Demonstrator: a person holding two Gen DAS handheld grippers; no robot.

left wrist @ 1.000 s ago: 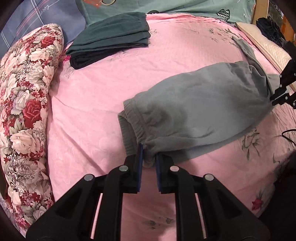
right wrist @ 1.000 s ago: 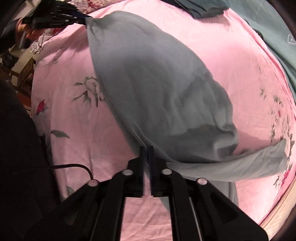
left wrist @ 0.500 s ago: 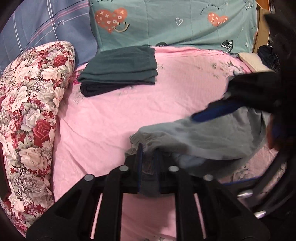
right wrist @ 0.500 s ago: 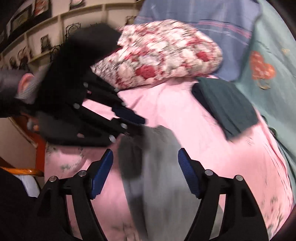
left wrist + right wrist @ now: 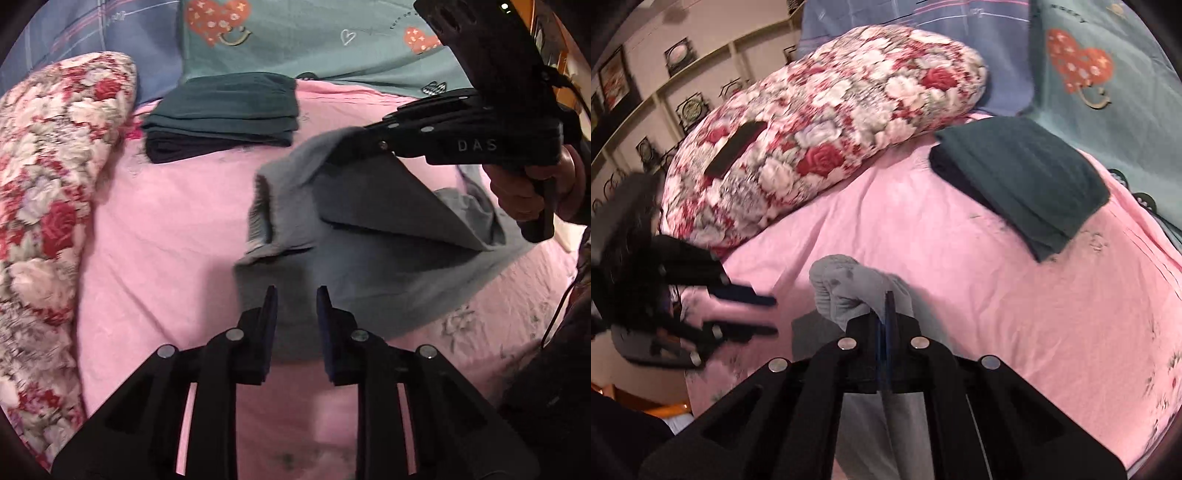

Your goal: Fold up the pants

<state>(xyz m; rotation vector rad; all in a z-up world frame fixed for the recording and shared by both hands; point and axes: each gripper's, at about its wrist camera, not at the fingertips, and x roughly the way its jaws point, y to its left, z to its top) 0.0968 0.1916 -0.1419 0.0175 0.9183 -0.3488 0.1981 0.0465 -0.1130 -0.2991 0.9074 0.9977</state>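
The grey pants (image 5: 369, 258) lie half folded on the pink bedsheet (image 5: 166, 229). My left gripper (image 5: 295, 306) is open and empty just in front of the pants' lower layer. My right gripper (image 5: 886, 314) is shut on the grey pants' cuffed end (image 5: 846, 288) and holds it above the sheet. It also shows in the left wrist view (image 5: 354, 144), lifting a flap of the pants over the lower layer. The left gripper shows blurred in the right wrist view (image 5: 764, 314).
A stack of folded dark green clothes (image 5: 225, 110) lies at the back of the bed. A floral quilt roll (image 5: 48, 192) runs along the left side. Teal heart-print bedding (image 5: 332, 37) lies behind. Wall shelves (image 5: 665, 81) stand beyond the bed.
My left gripper has let go of the waistband and opened. My right gripper has carried the leg end over the pants toward the left and is shut on it again after showing open.
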